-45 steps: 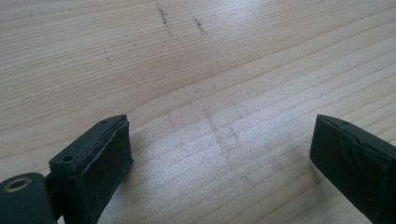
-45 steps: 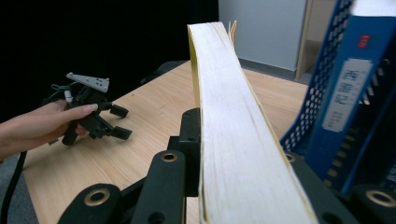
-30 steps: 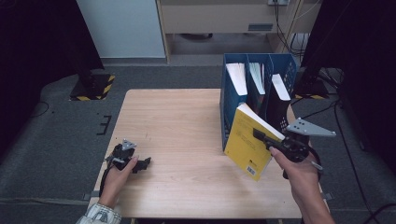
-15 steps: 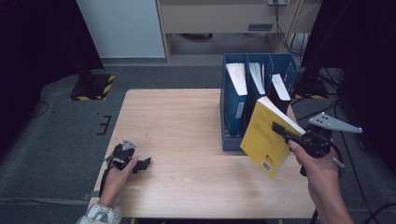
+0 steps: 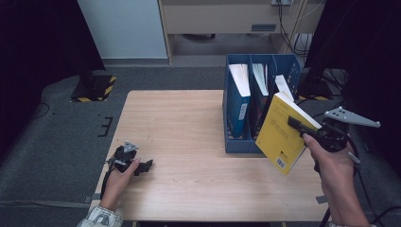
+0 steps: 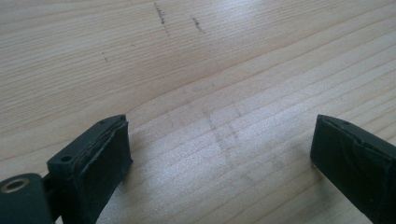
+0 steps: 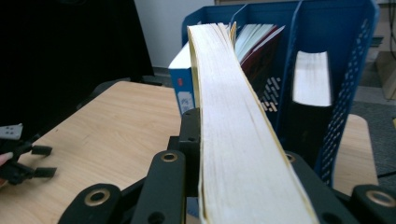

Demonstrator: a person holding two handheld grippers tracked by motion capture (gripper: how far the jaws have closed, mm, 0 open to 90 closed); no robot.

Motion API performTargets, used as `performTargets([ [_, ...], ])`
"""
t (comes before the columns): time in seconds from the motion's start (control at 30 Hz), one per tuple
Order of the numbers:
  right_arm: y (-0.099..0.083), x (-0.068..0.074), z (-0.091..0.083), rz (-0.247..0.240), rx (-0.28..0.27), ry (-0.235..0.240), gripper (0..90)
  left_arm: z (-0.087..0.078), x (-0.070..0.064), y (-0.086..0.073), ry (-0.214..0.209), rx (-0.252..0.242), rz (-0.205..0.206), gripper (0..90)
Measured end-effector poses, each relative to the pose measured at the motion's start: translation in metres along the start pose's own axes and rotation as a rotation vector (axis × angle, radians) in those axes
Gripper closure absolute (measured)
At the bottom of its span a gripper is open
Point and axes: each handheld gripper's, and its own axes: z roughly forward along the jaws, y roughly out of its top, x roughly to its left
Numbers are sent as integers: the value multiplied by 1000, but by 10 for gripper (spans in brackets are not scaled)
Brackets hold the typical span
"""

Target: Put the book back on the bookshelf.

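Right gripper (image 5: 302, 128) is held raised at frame right, clamped on tilted yellow book (image 5: 280, 135). Left gripper (image 5: 142, 166) is rested low at lower left, jaws spread.

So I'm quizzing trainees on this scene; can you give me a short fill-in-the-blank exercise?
1. The right claw is shut on a ____ book.
2. The left claw rests low over the wooden table with its jaws ____.
3. The file rack behind the held book is coloured ____.

Missing words: yellow; open; blue
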Motion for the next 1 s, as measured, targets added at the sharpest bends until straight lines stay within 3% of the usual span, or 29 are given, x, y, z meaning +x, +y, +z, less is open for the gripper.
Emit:
performTargets([
  [0.2, 13, -7, 4, 5, -14, -39, 751, 0, 0, 0, 1, 0, 1, 42],
  [0.47, 21, -17, 23, 18, 1, -112, 751, 0, 0, 0, 0, -2, 0, 42],
  [0.83, 33, -25, 45, 43, -5, -149, 751, 0, 0, 0, 0, -2, 3, 42],
  [1.0, 36, -25, 57, 33, 4, -166, 751, 0, 0, 0, 1, -1, 4, 42],
])
